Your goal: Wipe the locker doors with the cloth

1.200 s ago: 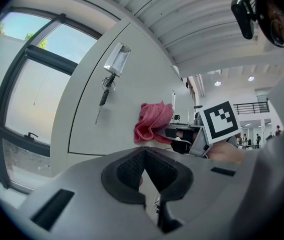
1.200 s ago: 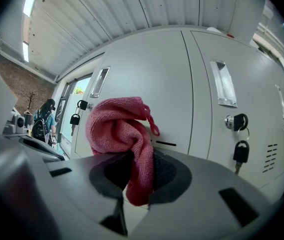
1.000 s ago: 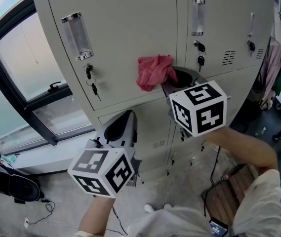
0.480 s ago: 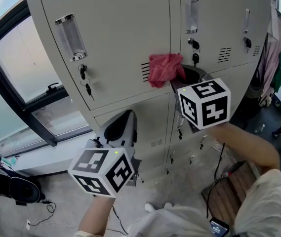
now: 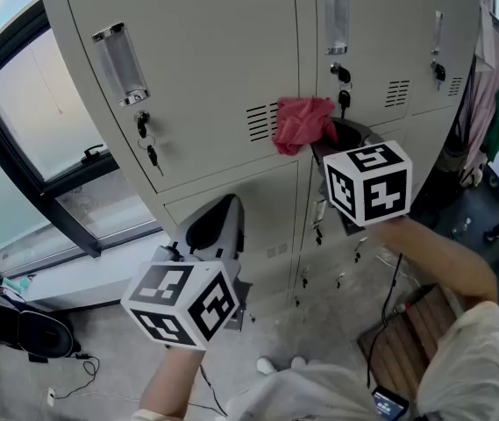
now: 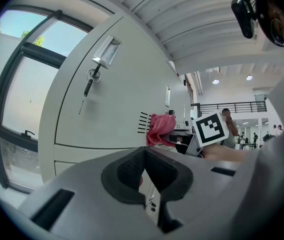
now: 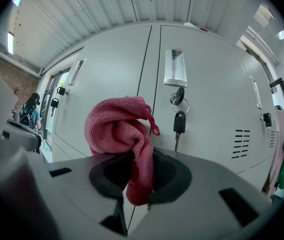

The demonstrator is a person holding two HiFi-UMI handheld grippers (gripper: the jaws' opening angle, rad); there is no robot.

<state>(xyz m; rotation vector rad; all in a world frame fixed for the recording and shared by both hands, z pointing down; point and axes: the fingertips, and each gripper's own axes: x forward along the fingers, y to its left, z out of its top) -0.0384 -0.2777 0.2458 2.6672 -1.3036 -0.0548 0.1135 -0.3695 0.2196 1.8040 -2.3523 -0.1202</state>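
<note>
Since a second ago the right gripper has carried the cloth rightward across the locker doors. It was then on the plain face of the left-hand door. Now it sits at the seam between two upper doors, and the vent slots it covered show bare just to its left. The left gripper has kept its place low in front of the lower doors, jaws drawn together on nothing. The cloth is pink-red and soft-napped, bunched into a loose, rumpled ball above the right gripper's jaws. A tail of it hangs down between them, and the jaws are pinched tight on that tail. In the right gripper view the ball lies against the pale grey door, just left of a black-headed key hanging in its lock.
</note>
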